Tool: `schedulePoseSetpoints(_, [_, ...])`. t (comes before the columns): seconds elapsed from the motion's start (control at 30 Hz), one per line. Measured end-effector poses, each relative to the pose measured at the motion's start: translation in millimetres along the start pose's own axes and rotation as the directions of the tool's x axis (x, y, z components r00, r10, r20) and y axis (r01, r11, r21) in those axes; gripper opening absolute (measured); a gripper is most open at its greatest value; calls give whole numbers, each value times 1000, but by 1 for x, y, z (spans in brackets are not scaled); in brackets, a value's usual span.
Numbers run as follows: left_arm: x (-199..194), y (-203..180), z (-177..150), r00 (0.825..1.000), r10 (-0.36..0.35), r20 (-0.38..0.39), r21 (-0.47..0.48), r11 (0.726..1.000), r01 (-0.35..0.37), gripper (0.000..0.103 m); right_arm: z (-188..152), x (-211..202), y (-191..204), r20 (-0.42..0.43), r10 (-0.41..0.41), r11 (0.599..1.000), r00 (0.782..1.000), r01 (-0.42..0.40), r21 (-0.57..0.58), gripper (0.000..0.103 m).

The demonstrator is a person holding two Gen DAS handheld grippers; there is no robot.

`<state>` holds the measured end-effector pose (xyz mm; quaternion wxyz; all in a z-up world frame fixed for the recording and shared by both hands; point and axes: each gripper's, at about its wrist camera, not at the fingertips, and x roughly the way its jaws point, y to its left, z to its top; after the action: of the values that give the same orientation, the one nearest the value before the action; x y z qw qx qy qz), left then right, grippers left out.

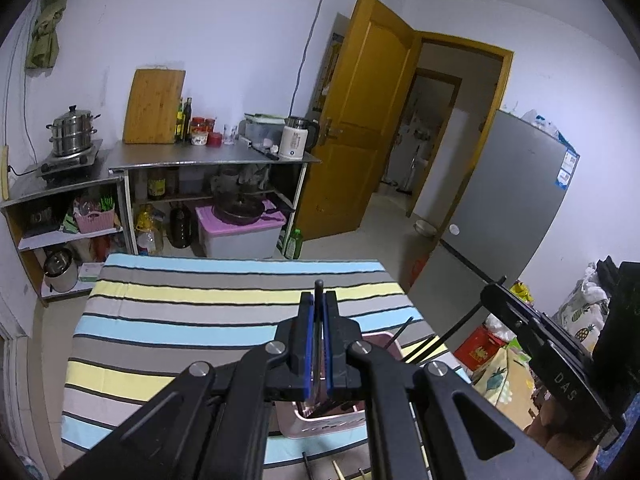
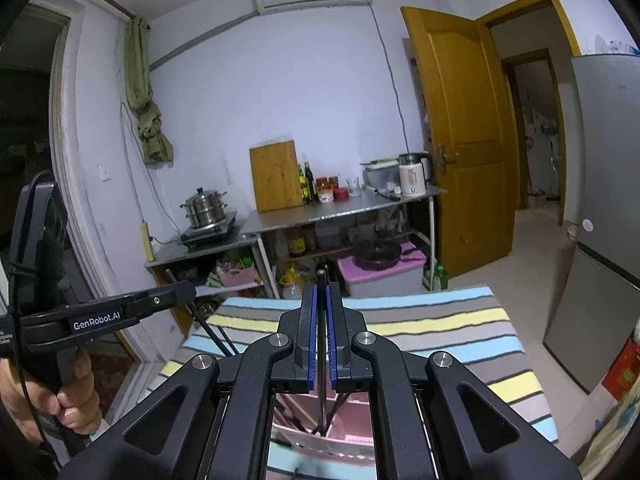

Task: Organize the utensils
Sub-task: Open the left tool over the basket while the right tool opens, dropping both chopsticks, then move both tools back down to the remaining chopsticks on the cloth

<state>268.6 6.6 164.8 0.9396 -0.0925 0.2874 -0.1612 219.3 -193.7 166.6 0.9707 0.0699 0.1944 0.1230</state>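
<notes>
My left gripper (image 1: 319, 300) is shut on a dark chopstick (image 1: 318, 289) that stands upright between its blue pads, over a pink utensil holder (image 1: 328, 424) on the striped table. My right gripper (image 2: 320, 292) is shut on another dark chopstick (image 2: 321, 392) whose lower end reaches into the pink holder (image 2: 340, 428). More dark chopsticks (image 1: 424, 350) lean out of the holder to the right. The right gripper's body (image 1: 540, 336) shows at the right of the left wrist view; the left gripper's body (image 2: 104, 312) shows at the left of the right wrist view.
The striped cloth (image 1: 200, 320) covers the table. Loose chopsticks (image 1: 340, 470) lie at its near edge. Beyond stand a steel counter (image 1: 208, 156) with bottles and a kettle, a stove with a steamer pot (image 1: 72, 132), a grey fridge (image 1: 520, 200) and an open door (image 1: 360, 120).
</notes>
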Motion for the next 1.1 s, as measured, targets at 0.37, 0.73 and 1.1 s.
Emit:
schedulePoseSetpoints(0.37, [34, 10, -28, 993, 15, -113, -23, 1000, -18, 5, -35, 26, -12, -114, -1, 1000, 994, 4, 27, 4])
schedulePoseSetpoints(0.73, [36, 18, -40, 991, 26, -131, -50, 998, -33, 17, -53, 34, -20, -188, 9, 999, 982, 1, 49, 8])
schedulePoseSetpoints(1.1, [-6, 11, -46, 998, 37, -40, -35, 999, -39, 25, -49, -7, -19, -133, 20, 999, 991, -15, 42, 12])
